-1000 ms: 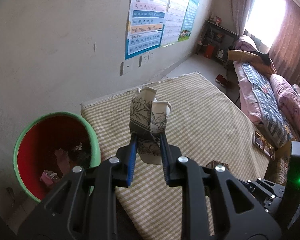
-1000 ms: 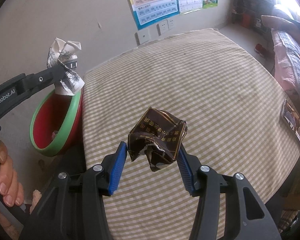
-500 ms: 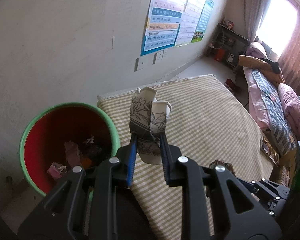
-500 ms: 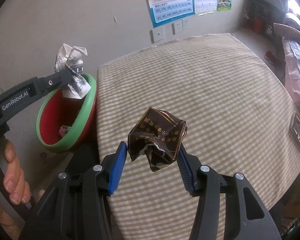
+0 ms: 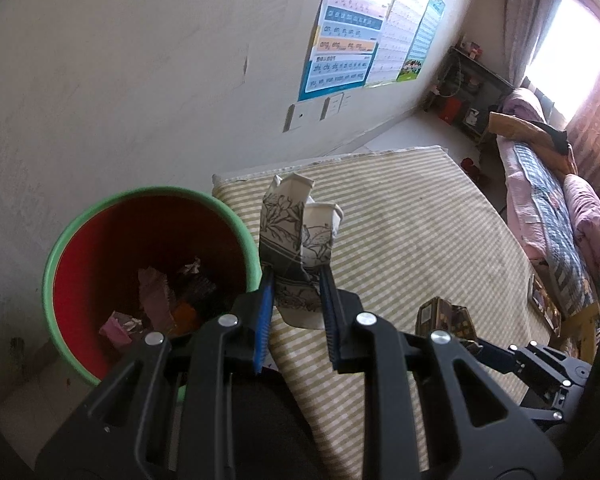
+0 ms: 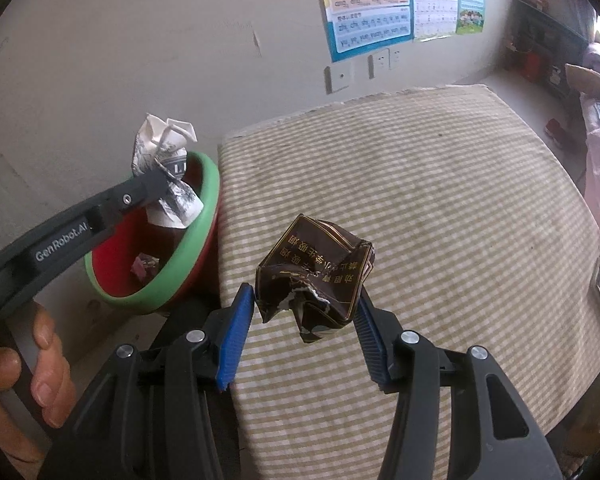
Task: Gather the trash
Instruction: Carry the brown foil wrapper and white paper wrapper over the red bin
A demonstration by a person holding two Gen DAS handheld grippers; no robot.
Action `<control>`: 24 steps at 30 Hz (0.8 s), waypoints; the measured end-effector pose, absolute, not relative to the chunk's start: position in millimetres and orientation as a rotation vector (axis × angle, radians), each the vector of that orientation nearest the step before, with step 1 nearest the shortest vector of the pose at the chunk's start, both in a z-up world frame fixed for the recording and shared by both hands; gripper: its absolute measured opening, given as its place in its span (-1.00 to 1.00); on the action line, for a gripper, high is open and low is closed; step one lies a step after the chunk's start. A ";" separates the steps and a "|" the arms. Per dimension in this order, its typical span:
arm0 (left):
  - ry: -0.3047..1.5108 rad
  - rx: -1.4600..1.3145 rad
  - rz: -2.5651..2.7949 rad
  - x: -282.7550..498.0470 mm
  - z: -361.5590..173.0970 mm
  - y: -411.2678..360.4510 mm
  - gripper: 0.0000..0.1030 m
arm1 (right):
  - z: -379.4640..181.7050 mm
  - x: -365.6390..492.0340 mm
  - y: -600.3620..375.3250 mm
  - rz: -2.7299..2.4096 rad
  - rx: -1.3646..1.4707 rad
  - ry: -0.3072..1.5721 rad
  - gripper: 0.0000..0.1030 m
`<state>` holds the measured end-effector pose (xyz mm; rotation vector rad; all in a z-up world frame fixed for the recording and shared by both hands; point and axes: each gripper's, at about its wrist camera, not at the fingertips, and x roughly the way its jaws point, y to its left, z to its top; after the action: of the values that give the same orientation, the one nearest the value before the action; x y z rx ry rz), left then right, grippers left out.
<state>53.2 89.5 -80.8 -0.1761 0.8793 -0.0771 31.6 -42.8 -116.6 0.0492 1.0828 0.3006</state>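
Left gripper: your left gripper [image 5: 296, 300] is clamped on a crumpled white paper carton [image 5: 300, 240] with a dark floral print, the blue pads pressing it from both sides at centre frame of the left wrist view.
White carton, place: in the right wrist view it [image 6: 166, 176] sits at left of centre, raised above the near rim of the bin, with the black finger of the left gripper [image 6: 156, 188] crossing under it.
Right gripper: your right gripper [image 6: 306, 316] is closed on a crushed dark brown pack [image 6: 316, 276] with gold lettering, low in the middle of the frame, held over the checked cloth.
Brown pack, other view: from the left wrist it [image 5: 444, 318] peeks out at lower right, just behind the gripper's black frame.
Bin: red inside with a green rim [image 5: 148, 192], it stands to the left, touching or just beside the table edge; I cannot tell which. Scraps of paper lie at its bottom [image 5: 160, 300].
Table: covered in yellow-and-white checked cloth [image 6: 440, 184], filling the right half of the frame.
Hand: your left hand [image 6: 28, 368] wraps the handle at lower left of the right wrist view.
Wall: posters [image 5: 352, 44] hang at upper centre, above wall sockets.
Far right: a bed [image 5: 548, 200] with pink bedding under a bright window.
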 end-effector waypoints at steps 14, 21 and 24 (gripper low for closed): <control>0.900 -0.198 -0.018 50.3 -92.3 116.1 -0.57 | -108.8 41.7 -25.9 0.354 0.050 1.061 -0.04; 0.906 -0.205 0.013 45.8 -98.5 130.4 -0.57 | -104.3 44.0 -7.0 0.395 0.030 1.051 -0.04; 0.910 -0.204 0.029 44.9 -99.8 136.4 -0.57 | -102.3 44.6 -0.1 0.411 0.025 1.045 -0.04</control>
<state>44.9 136.4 -99.8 -0.2041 0.9096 0.0294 44.6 -0.1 -102.3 0.0248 1.0450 0.4111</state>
